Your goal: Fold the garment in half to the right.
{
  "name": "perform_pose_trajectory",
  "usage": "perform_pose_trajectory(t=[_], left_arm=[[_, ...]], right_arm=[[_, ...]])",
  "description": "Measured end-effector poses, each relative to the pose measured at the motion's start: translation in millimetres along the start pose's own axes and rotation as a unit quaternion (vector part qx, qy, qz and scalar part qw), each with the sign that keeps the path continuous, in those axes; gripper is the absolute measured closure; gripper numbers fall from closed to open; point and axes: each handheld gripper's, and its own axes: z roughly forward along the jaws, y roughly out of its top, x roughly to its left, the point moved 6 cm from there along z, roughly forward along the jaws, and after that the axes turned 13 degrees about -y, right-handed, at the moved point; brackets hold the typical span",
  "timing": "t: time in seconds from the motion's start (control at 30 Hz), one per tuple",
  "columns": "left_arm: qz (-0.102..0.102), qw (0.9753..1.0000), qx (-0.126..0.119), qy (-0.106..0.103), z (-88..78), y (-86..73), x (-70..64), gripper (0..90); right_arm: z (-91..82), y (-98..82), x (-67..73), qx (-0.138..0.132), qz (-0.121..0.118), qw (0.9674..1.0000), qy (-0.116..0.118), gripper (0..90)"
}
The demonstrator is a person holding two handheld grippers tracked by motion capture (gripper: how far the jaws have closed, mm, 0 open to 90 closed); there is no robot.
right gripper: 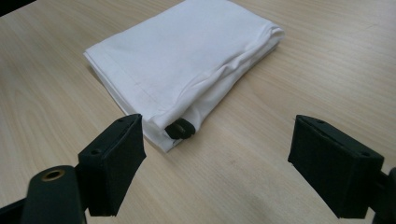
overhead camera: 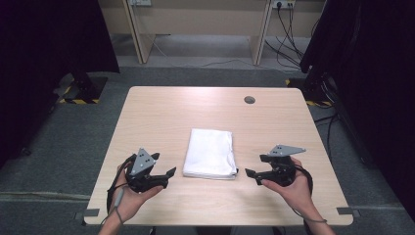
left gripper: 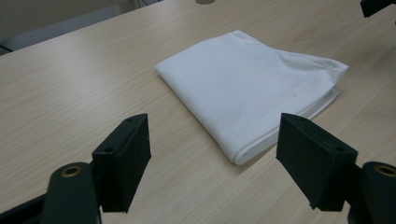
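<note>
A folded white cloth [overhead camera: 209, 152] lies flat near the middle of the light wooden table [overhead camera: 161, 107]. My left gripper [overhead camera: 164, 165] is held just left of the cloth's near end, jaws open and empty, pointing at it. My right gripper [overhead camera: 256, 166] mirrors it on the right side, open and empty too. In the left gripper view the cloth [left gripper: 247, 84] lies ahead of the open gripper [left gripper: 215, 128], its folded edge nearest. In the right gripper view the cloth [right gripper: 182, 60] lies ahead of the open gripper [right gripper: 219, 126]. A small black tab [right gripper: 180, 129] pokes out of the cloth's near corner.
A round cable hole [overhead camera: 249, 100] sits near the table's far edge. Beyond the table stand a wooden desk [overhead camera: 195, 19] with cables [overhead camera: 288, 44] on the floor, and dark curtains with stand bases [overhead camera: 83, 88] on both sides.
</note>
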Motion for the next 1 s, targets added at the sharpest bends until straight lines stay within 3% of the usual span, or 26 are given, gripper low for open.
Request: perform_pose_trajectory(t=[1.0], left_arm=[[-0.016, 0.9994, -0.009, 0.03, -29.6, -22.0, 10.7, 23.4]], right_arm=[[-35.2, -28.4, -43.1, -0.028, 0.036, 0.9981, -0.042, 14.6]])
